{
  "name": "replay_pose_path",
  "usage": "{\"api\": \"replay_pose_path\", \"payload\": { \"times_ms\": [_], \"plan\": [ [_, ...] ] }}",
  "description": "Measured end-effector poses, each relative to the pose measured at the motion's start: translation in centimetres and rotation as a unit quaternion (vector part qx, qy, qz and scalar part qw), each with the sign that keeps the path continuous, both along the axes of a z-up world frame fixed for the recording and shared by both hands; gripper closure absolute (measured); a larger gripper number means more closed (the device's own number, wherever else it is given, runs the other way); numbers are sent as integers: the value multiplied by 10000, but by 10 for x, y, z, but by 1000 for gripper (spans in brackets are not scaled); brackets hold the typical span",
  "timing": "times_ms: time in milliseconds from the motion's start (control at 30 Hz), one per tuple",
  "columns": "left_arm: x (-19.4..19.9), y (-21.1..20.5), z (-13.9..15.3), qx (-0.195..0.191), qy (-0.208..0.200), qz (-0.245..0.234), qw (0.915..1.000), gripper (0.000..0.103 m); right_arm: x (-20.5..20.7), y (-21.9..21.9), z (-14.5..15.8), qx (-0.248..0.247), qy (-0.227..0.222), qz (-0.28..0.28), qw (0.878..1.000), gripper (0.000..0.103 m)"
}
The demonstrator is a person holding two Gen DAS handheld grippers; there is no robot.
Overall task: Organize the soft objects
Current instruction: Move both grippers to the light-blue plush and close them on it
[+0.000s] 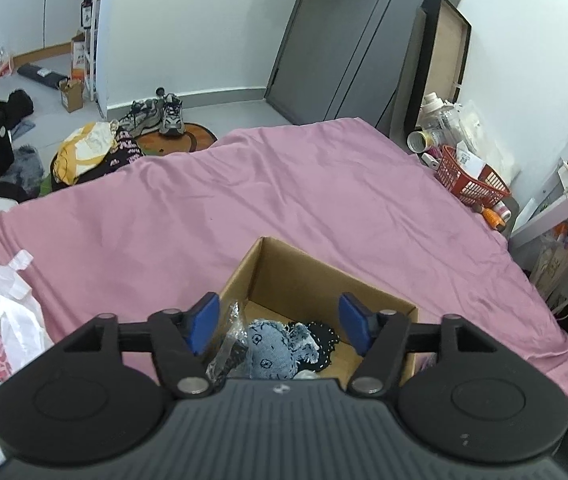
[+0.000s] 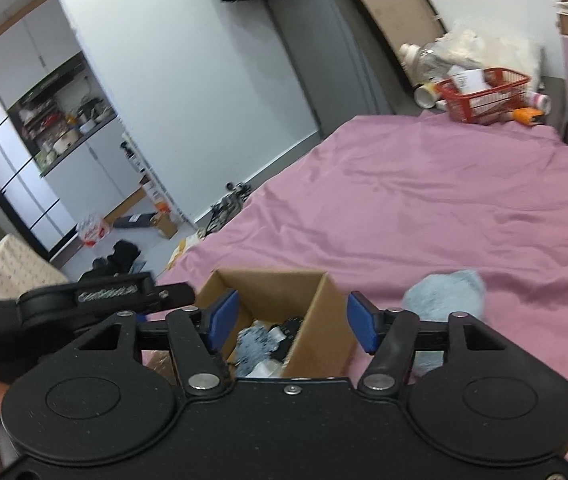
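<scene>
The left gripper [image 1: 280, 322] hangs over the near end of an open cardboard box [image 1: 325, 280], its blue fingers [image 1: 206, 322] spread wide and holding nothing. Between them, inside the box, lie a pale denim piece [image 1: 274, 350] with frayed edges, a dark dotted fabric [image 1: 323, 338] just beside it on the right, and a crinkled clear wrapper [image 1: 230, 340] against the left wall.

The right gripper [image 2: 291, 322] is also above the box [image 2: 319, 328], fingers [image 2: 359, 322] spread and empty. In its view the box sits on the pink bed sheet [image 2: 443, 208], with the same bluish and dark fabrics [image 2: 262, 338] inside. The left gripper [image 2: 104, 294] shows at the left edge of this view, just beside the box. To the right of the box, partly hidden behind the right finger, a fluffy light-blue soft thing [image 2: 447, 292] lies on the sheet, apart from the box.

In the left view a white plastic bag [image 1: 0, 320] rests on the bed's left side. Farther off, beyond the bed's far right corner, a red basket [image 1: 469, 180] holds papers among bottles and tubes. On the floor past the bed are sneakers [image 1: 164, 114] on a round mat, a heap of yellow and black clothes [image 1: 96, 152], and a grey door [image 1: 347, 36] behind.
</scene>
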State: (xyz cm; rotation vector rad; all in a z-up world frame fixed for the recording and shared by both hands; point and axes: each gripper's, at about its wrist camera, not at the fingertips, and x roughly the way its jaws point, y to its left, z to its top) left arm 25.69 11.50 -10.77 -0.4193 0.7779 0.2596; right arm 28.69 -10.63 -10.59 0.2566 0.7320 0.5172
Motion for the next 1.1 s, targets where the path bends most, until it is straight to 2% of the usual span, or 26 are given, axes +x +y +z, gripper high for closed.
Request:
{"api": "replay_pose_path", "payload": {
  "times_ms": [167, 433, 667, 900, 1100],
  "plan": [
    [-5, -11, 10, 162, -38, -18, 9999, 26, 3, -26, 3, 58, 110, -244, 9996, 37],
    [-8, -36, 23, 391, -49, -83, 9992, 26, 5, -65, 0, 273, 445, -525, 9973, 37],
    [-13, -66, 27, 640, -89, -173, 9978, 26, 7, -93, 2, 443, 461, -737, 9952, 36],
    [-11, -96, 31, 723, -77, -307, 9969, 26, 15, -124, -7, 776, 674, -1003, 9896, 36],
    [-6, -127, 32, 947, -224, -422, 9944, 26, 19, -145, -19, 1000, 867, -1213, 9837, 37]
  ]
}}
